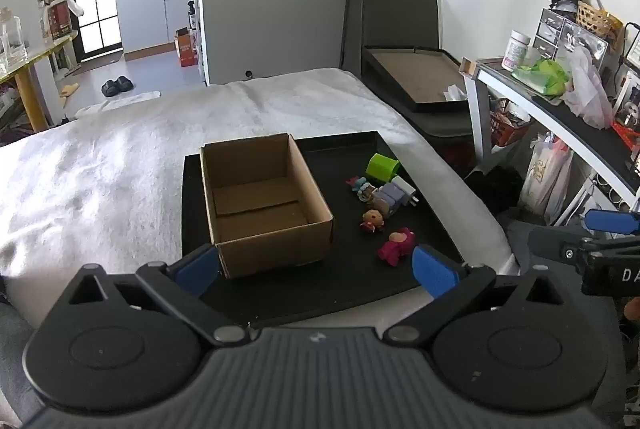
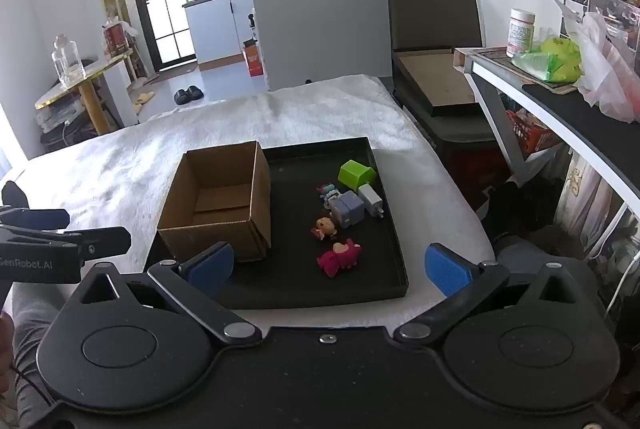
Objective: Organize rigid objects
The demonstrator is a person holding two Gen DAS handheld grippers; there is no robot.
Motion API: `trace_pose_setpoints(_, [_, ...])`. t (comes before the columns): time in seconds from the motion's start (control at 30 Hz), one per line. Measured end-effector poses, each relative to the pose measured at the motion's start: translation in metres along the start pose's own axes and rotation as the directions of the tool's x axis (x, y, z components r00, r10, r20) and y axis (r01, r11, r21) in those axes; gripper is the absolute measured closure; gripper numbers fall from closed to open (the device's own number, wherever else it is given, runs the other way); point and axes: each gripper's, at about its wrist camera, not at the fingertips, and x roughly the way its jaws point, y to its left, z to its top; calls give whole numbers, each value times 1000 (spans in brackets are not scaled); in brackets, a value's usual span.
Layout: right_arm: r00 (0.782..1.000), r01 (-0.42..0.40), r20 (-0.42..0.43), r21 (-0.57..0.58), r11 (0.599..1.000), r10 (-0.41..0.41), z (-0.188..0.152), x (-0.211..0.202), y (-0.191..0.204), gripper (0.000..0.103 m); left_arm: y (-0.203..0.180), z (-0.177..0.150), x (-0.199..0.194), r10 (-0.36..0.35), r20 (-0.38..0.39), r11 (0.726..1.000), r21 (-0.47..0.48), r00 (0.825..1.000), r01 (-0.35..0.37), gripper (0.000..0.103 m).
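Small rigid plastic toys (image 2: 340, 225) lie on the black tray (image 2: 394, 229), at three o'clock of the empty cardboard box (image 2: 216, 201). Both grippers, left gripper (image 1: 316, 267) and right gripper (image 2: 330, 267), hover released; no toy is boxed yet, so the next move likely calls for grasping the nearest, a magenta figurine (image 2: 339, 258).

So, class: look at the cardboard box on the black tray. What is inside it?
The box looks empty: only its bare floor and inner flaps show. The near wall hides the front strip of the floor in both views. The toys all lie outside it on the tray.
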Motion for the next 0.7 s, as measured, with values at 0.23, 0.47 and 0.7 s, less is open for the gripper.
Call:
trace_pose_setpoints(0.23, [1000, -15, -2, 12, 1000, 15, -1, 1, -2, 0, 1, -1, 1, -8, 9, 1000, -11, 1000, 8, 1])
trace_pose_setpoints(0.47, [1000, -4, 8, 8, 1000, 4, 0, -3, 3, 0, 1, -1, -3, -13, 8, 1000, -5, 1000, 13, 1])
trace_pose_setpoints(0.7, [1000, -9, 13, 9, 1000, 9, 1, -5, 0, 0, -4, 2, -4, -11, 12, 1000, 3, 1000, 11, 1])
